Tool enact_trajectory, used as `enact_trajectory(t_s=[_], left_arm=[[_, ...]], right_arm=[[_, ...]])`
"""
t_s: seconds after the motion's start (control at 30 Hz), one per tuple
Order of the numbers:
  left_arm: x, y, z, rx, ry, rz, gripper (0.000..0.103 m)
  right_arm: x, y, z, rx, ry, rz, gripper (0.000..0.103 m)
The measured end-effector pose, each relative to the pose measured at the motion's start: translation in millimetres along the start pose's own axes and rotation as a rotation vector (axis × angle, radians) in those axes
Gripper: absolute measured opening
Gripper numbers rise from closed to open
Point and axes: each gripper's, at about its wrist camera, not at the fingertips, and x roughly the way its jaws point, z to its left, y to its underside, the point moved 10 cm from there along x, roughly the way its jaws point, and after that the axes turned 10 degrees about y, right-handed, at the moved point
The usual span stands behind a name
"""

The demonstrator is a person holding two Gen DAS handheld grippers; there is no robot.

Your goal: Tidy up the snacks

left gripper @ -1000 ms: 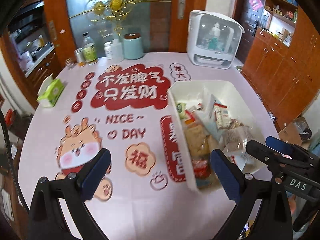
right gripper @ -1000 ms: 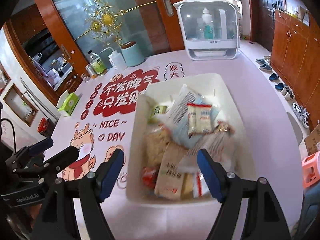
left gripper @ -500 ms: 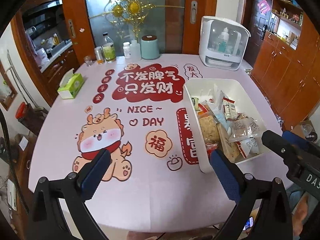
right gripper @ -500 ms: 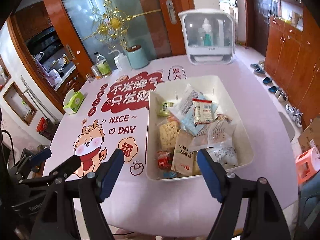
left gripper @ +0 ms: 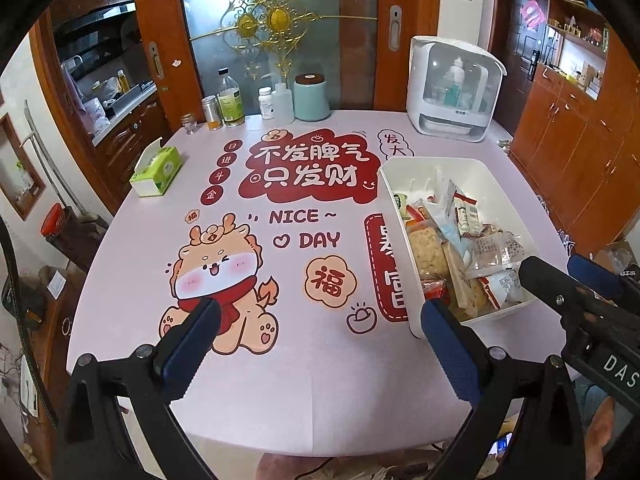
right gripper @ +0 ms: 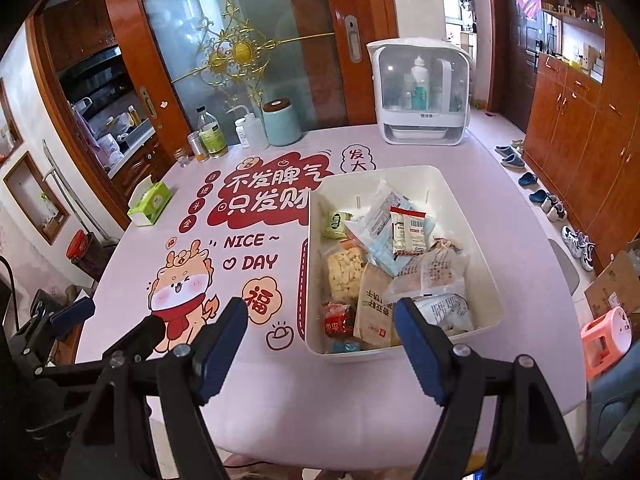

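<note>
While both grippers hang over the near edge of the desk, the left gripper stands wide with nothing between its blue pads, and the right gripper is likewise spread wide and empty. The white bin of snack packets sits at the centre right of the right wrist view, on the pink printed cover. A green tissue box lies at the left.

Both views are bright and evenly daylit, sharp at centre. Soft glare lies on the frosted glass sliding door at twelve o'clock. Fisheye bending curves the round pink table, with black vignetting in every corner.
</note>
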Motion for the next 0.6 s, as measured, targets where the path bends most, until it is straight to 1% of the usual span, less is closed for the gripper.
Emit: enact_trajectory(t_s=[0.27,0.47,0.6], left_arm=[[4.3,-1.3,0.2,0.0,-0.015,0.002,0.1],[10.2,-7.0,2.4,-0.026,-0.02,-0.004,0.1],[13.6,-8.0,1.2,-0.021,-0.019,0.001,0.1]], right_arm=[[3.0,-1.7,0.5,-0.005,0.01,-0.001,0.076],[10.3,-3.8,-6.7,-0.011,0.029,0.005,0.077],[15.1,-5.1,-9.5,-0.018,0.031,0.012,0.077]])
